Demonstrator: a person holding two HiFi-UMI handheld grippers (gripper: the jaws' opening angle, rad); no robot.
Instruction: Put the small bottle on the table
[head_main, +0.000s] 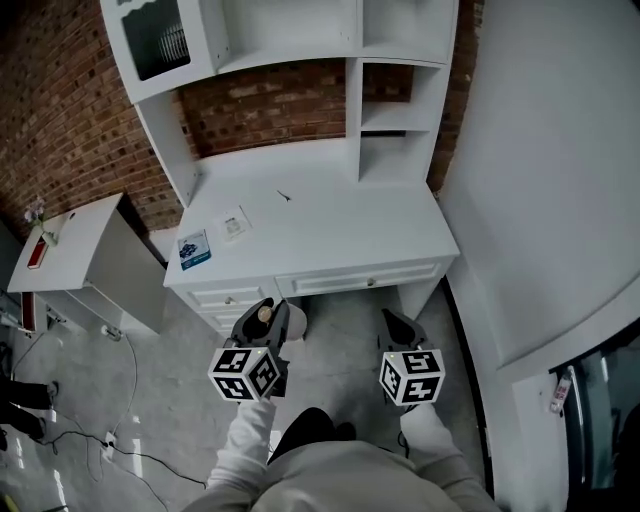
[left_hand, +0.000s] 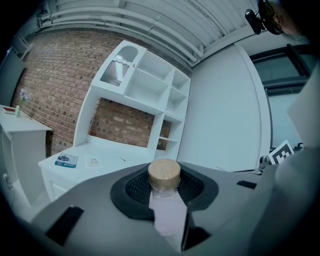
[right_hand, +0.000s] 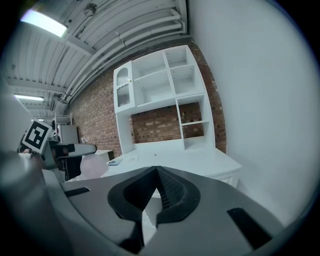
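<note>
A small clear bottle (left_hand: 167, 210) with a round wooden cap (head_main: 265, 314) sits clamped between the dark pads of my left gripper (head_main: 264, 318). It is held in the air in front of the white desk (head_main: 330, 240), below the drawer front. My right gripper (head_main: 398, 325) hovers to the right at about the same height, its jaws closed together with nothing between them. In the right gripper view the left gripper (right_hand: 65, 152) and the bottle's pale body show at the far left.
On the desk's left part lie a blue booklet (head_main: 194, 248), a white card (head_main: 235, 223) and a small dark object (head_main: 284, 196). A white hutch (head_main: 300, 60) rises at the back against the brick wall. A low white cabinet (head_main: 75, 250) stands left; cables lie on the floor.
</note>
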